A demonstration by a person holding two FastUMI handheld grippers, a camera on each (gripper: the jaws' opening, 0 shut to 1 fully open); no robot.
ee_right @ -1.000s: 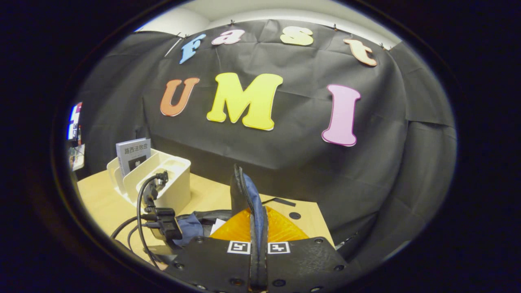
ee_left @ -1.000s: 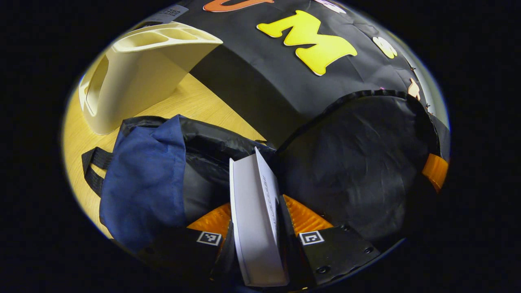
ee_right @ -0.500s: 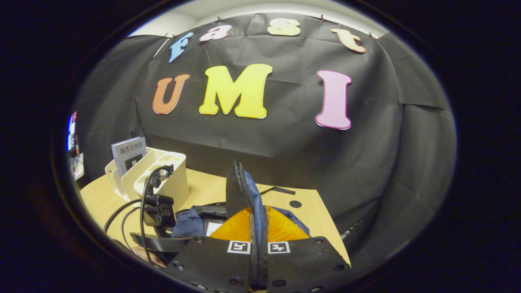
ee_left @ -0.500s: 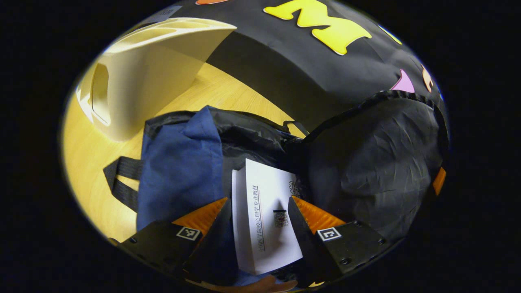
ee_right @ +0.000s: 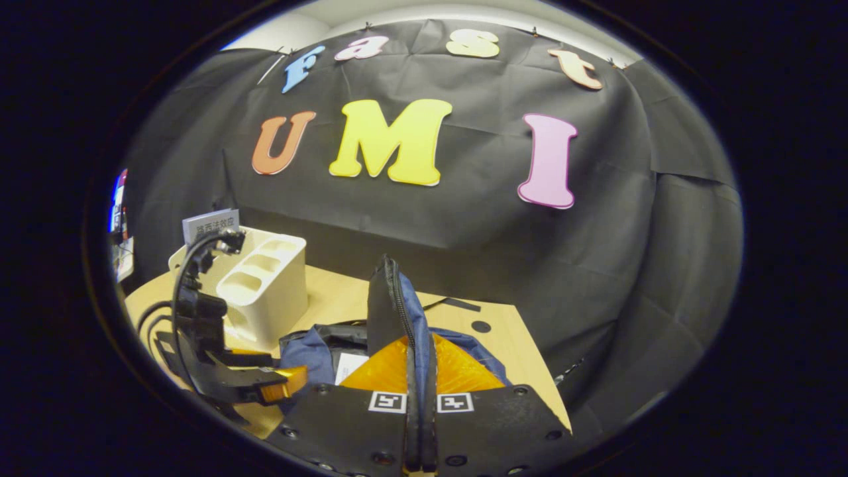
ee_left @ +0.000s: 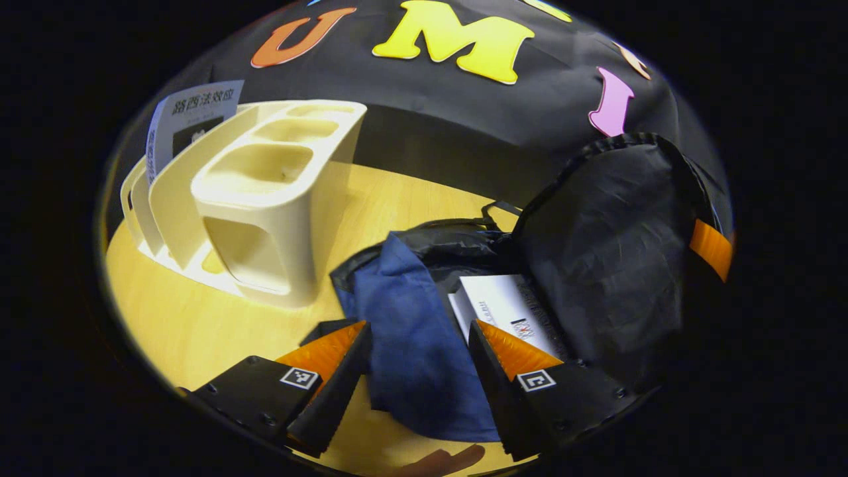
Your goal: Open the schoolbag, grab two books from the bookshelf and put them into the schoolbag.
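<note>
A white paperback book (ee_left: 507, 310) lies flat inside the open dark-blue fabric schoolbag (ee_left: 414, 344), long axis toward the booth wall. Left gripper (ee_left: 417, 361) spread, empty, above the bag's near edge. Right gripper (ee_right: 419, 371) clamped on the black zippered flap (ee_right: 391, 311), upright. The cream plastic bookshelf (ee_left: 265, 199), with a grey-covered book (ee_left: 189, 112), stands apart on the wooden table (ee_left: 199, 324).

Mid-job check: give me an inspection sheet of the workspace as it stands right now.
Surface: light wooden table, with a small dark round hole near its far edge.
Job's things: dark blue and black fabric schoolbag lies open; white book lies inside it; grey-covered book stands in the cream plastic bookshelf.
Clutter: nothing seen.
Grippers: left gripper open, empty, over the schoolbag's blue fabric; right gripper shut on the schoolbag's zipped flap edge, holding it up.
Cables: black cables loop on the left gripper in the right gripper view.
Surroundings: black cloth booth wall.
</note>
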